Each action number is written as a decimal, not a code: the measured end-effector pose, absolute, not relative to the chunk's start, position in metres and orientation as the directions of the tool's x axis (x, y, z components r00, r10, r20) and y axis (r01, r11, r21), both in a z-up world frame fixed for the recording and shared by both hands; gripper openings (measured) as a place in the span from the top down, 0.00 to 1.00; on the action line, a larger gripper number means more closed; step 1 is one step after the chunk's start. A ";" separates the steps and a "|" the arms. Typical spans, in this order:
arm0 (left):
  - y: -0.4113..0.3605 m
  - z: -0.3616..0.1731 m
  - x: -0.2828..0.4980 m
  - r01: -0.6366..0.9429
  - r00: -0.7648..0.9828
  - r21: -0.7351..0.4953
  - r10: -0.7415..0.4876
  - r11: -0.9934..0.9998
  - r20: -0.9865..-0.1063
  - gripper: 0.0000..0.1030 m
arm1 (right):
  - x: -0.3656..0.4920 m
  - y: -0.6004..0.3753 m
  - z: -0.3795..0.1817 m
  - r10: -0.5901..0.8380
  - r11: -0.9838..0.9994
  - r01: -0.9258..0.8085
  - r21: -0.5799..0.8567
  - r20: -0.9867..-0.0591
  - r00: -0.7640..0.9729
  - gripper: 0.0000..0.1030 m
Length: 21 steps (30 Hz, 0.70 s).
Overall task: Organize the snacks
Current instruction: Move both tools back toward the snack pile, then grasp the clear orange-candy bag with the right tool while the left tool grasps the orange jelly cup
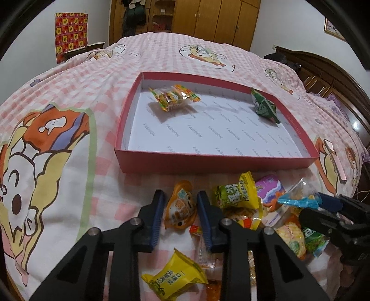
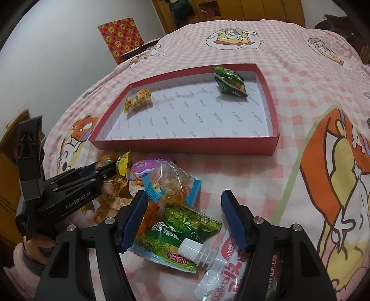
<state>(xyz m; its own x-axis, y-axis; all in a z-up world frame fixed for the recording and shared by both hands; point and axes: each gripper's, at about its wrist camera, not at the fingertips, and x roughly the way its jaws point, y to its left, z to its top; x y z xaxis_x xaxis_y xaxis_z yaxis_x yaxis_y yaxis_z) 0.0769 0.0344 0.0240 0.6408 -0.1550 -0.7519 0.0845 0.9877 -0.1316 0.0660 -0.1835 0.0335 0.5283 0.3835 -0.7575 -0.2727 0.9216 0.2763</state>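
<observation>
A: Where are the snacks now?

B: Most of them lie in a heap (image 2: 161, 199) on the pink checked bed cover (image 1: 161, 58), just in front of the red box (image 1: 215, 162). Two are already inside the box: an orange and green packet (image 1: 174, 97) near its far left corner, and a dark green packet (image 1: 264, 106) near its far right corner, well apart from each other.

A: And the left gripper (image 1: 180, 203)?

B: It is low over the left end of the heap. An orange jelly cup (image 1: 180, 208) stands between its two blue fingers (image 1: 158, 220). The gap is narrow and the fingers seem to press the cup on both sides, so I would say it grips the cup. A yellow packet (image 1: 175, 277) lies below it, nearer to the camera.

A: The right gripper (image 2: 185, 220)?

B: Its fingers are spread wide and hold nothing. Under them lie a green packet (image 2: 185, 227) and a clear pouch with a white cap (image 2: 217, 273). A clear bag with blue edges (image 2: 171, 185) is just beyond the fingertips.

A: Anything else around?

B: A hand (image 2: 34, 250) in a pink sleeve holds the left gripper, seen from the right camera. Behind the bed there is a wooden wardrobe (image 1: 219, 18) and a red and yellow patterned cloth (image 1: 71, 32) by the wall.
</observation>
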 end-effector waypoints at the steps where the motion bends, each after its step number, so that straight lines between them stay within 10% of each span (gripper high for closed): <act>1: 0.035 0.024 0.077 0.085 0.640 -0.136 -0.158 0.987 -0.751 0.71 | 0.066 -0.182 0.033 0.377 0.924 -0.274 0.268 -0.760 0.529 0.35; 21: 0.045 0.020 0.079 0.080 0.633 -0.200 -0.205 0.977 -0.747 0.69 | 0.074 -0.164 0.029 0.382 0.920 -0.301 0.251 -0.742 0.551 0.47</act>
